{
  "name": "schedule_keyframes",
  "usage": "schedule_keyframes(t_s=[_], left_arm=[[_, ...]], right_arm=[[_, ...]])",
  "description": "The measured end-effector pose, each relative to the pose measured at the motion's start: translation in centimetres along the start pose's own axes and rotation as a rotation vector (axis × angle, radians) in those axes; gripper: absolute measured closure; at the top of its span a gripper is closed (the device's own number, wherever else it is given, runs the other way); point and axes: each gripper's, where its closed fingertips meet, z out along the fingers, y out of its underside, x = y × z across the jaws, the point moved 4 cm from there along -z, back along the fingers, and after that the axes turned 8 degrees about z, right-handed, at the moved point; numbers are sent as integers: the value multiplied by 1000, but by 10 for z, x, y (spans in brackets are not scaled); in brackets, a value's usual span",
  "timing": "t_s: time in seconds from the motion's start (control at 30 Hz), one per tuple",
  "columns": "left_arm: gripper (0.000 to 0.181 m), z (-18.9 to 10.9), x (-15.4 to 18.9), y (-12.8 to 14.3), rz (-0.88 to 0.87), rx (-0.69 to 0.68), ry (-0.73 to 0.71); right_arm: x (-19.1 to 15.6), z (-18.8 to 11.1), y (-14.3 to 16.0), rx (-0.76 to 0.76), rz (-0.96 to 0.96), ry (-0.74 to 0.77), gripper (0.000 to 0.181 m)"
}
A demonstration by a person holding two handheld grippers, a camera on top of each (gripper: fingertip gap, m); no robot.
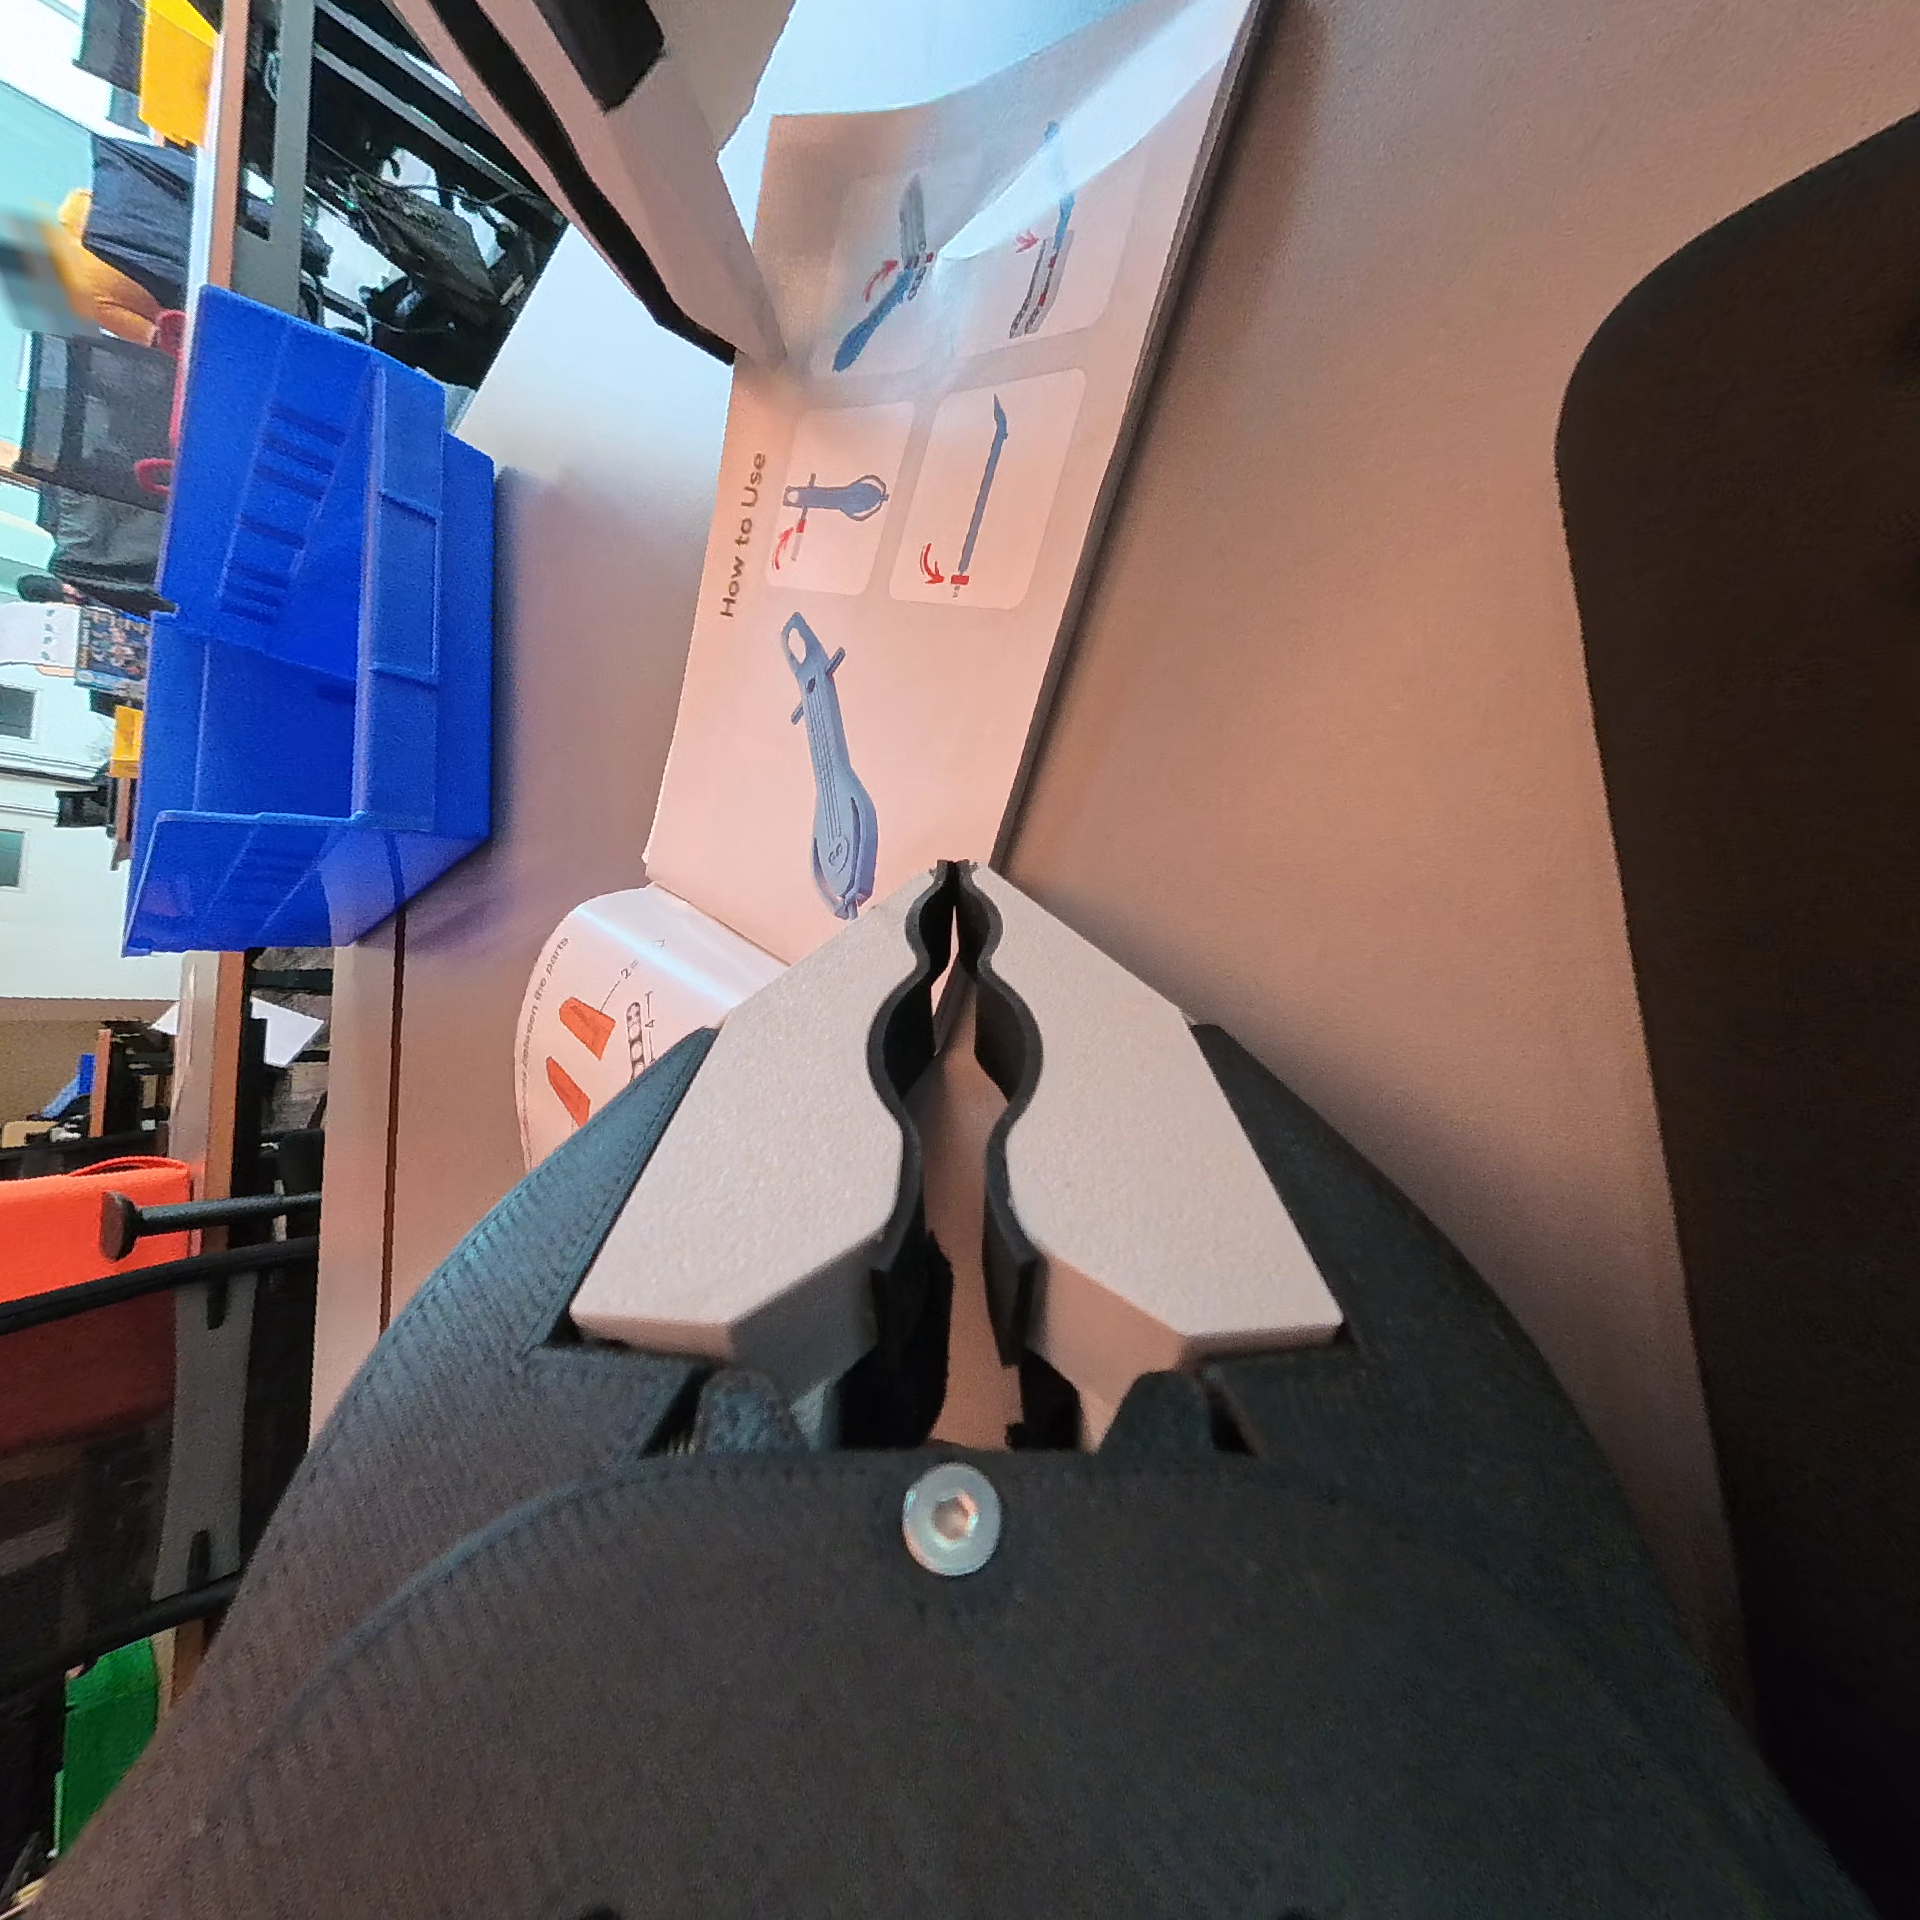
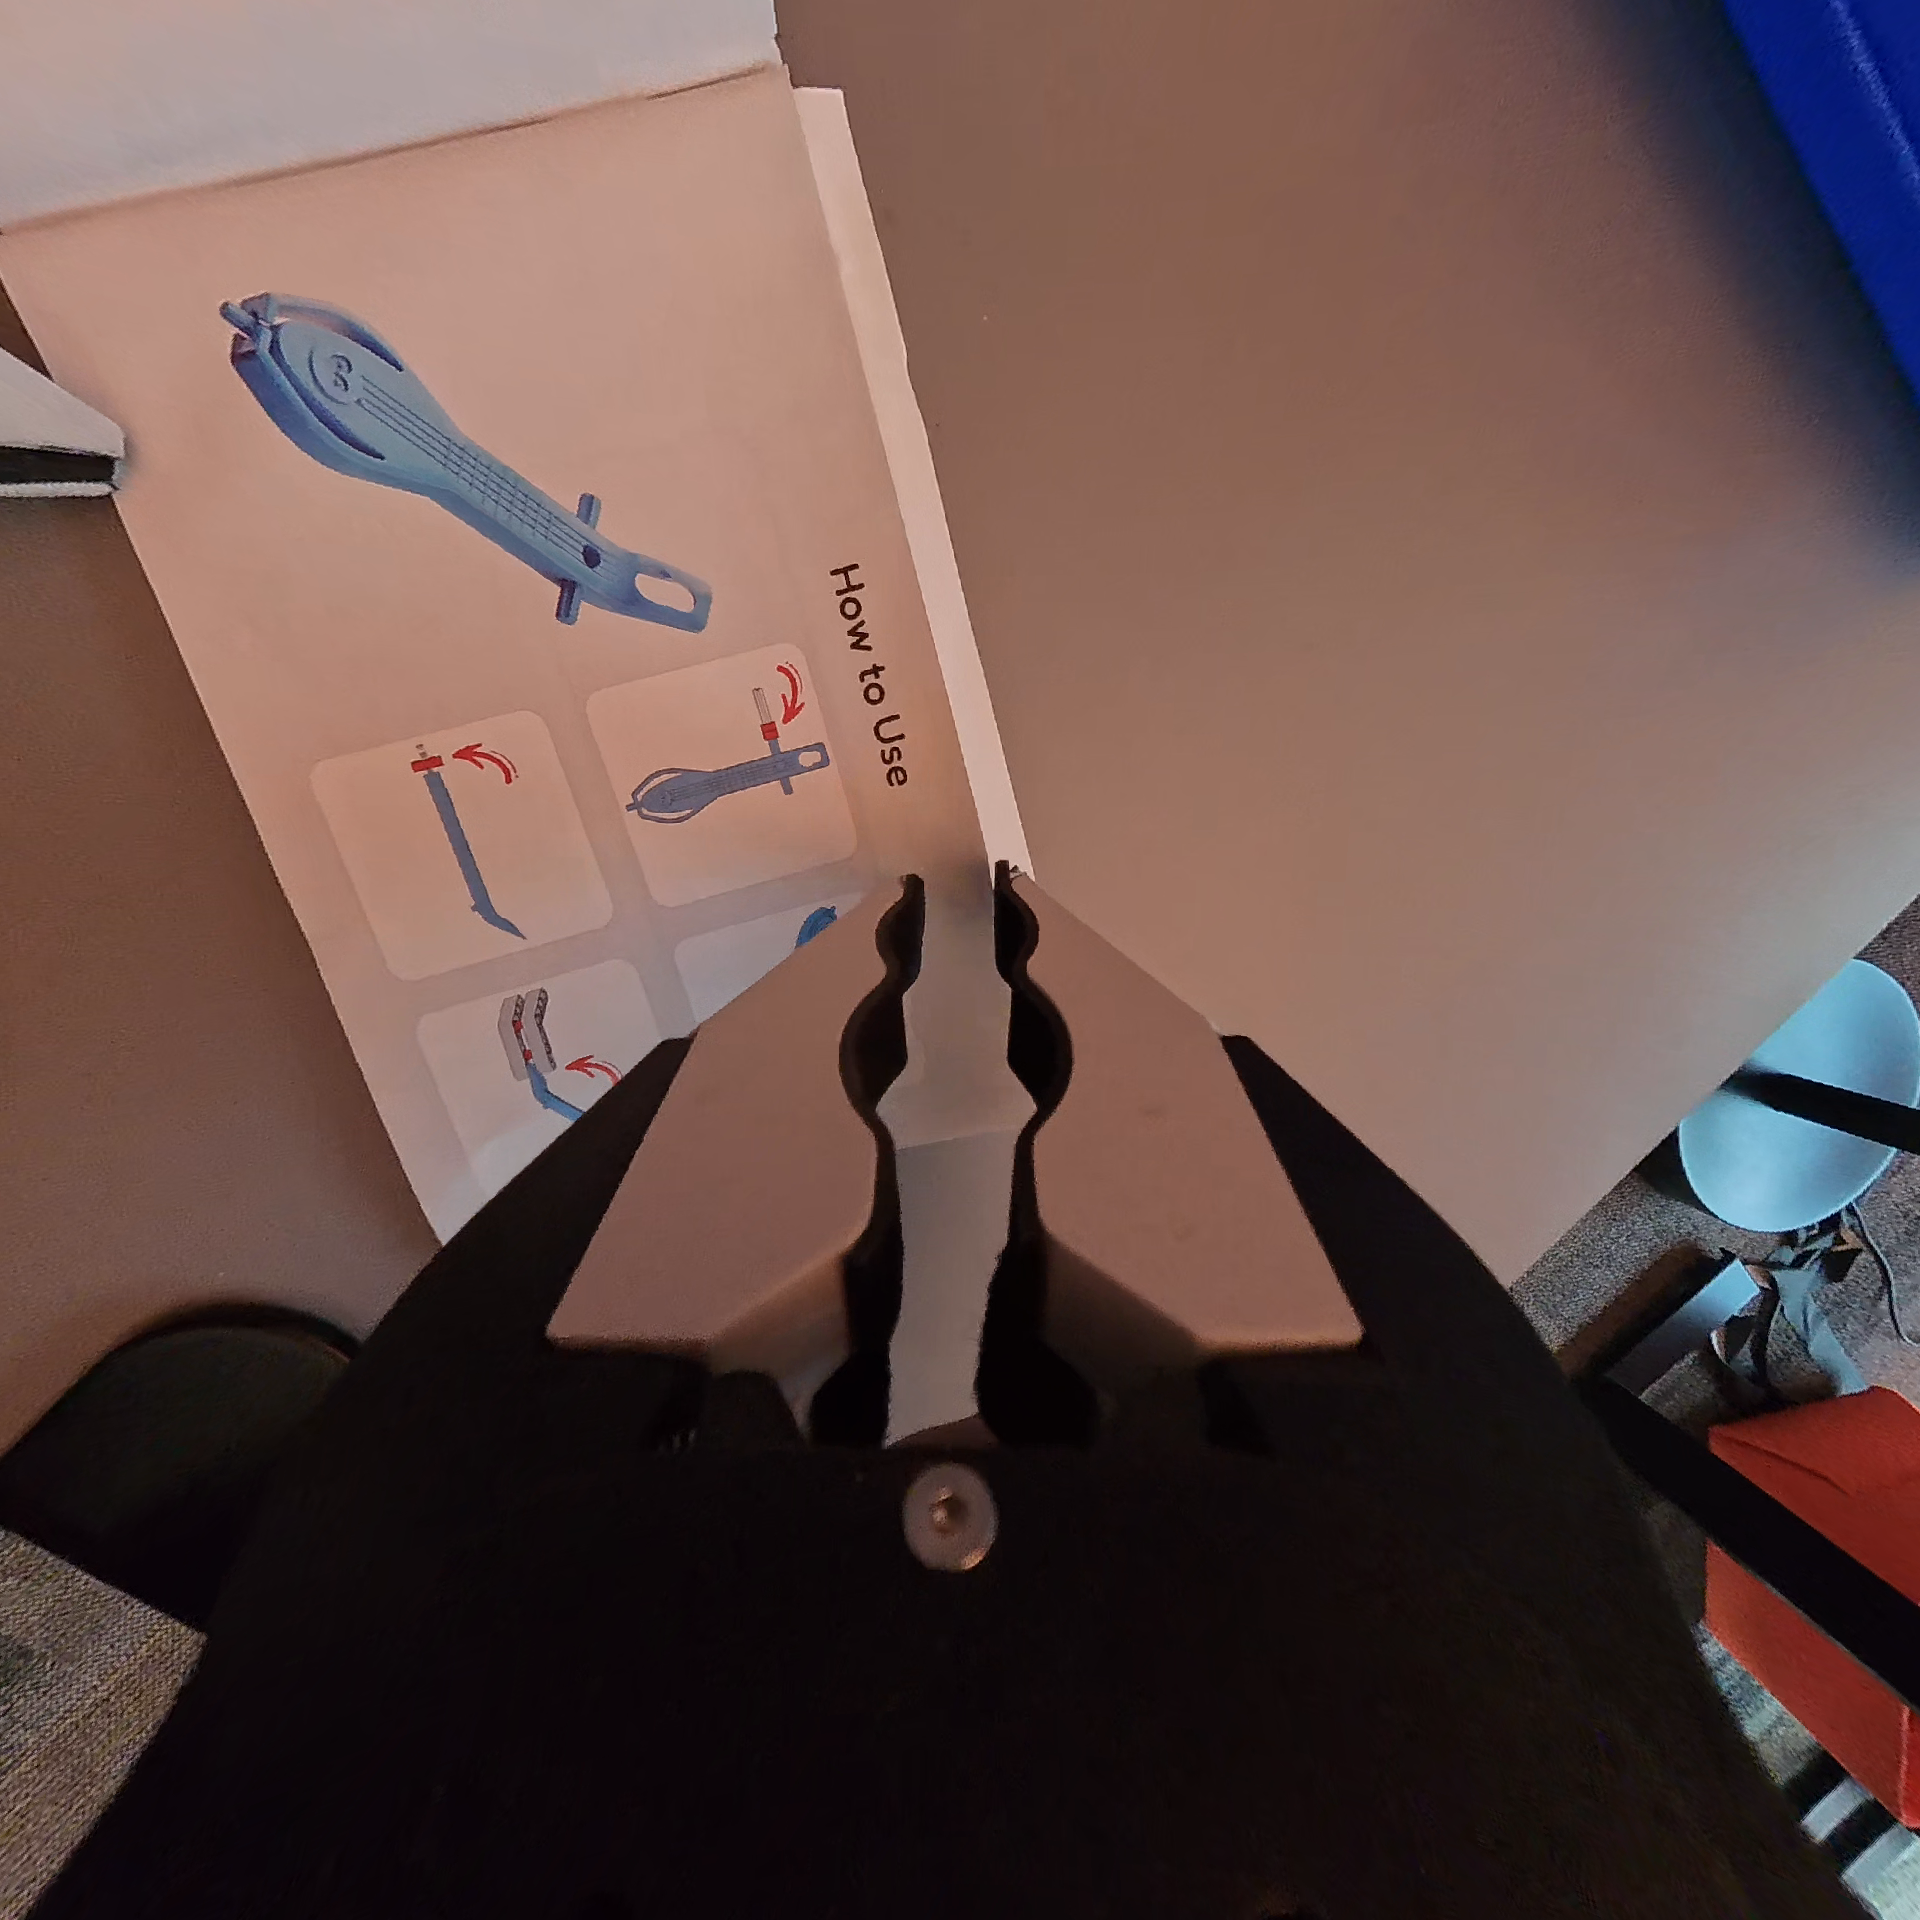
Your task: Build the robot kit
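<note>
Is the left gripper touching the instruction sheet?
Touching. In the left wrist view, the left gripper has its fingertips closed on the lower edge of the instruction sheet, with no gap.

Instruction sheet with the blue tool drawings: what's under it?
The instruction sheet lies on the pale table. Nothing else shows at its edges; whatever sits beneath its middle is covered. The right gripper straddles its edge.

A short dark heading (image 2: 869,675) runs along the white instruction sheet (image 2: 623,208), beside its blue tool drawings (image 2: 457,457) (wording withheld).
</note>
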Motion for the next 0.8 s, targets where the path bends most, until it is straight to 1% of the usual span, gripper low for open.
schedule_keyframes(t_s=[0.1, 0.3, 0.47, 0.5, 0.57, 0.63, 0.7, 0.8], left_arm=[[181, 0, 0, 0, 1, -1, -1], [181, -1, 0, 0, 3, -2, -3], [181, -2, 0, 0, 2, -1, -3], [181, -2, 0, 0, 3, -2, -3], [181, -2, 0, 0, 3, -2, -4], [181, -2, 0, 0, 2, -1, -4], [181, -2, 0, 0, 0, 0, -3], [181, -2, 0, 0, 0, 1, -3]], right_arm=[[-1, 0, 1, -2, 0, 6, 168], [-4, 2, 3, 2, -2, 6, 155], [-10, 3, 6, -14, -10, -24, 151], [-12, 3, 6, -17, -16, -33, 154], [-12, 3, 5, -24, -26, -33, 152], [-13, 3, 6, -29, -29, -45, 155], [-13, 3, 6, -32, -21, -54, 154], [-15, 4, 6, -33, -21, -83, 161]])
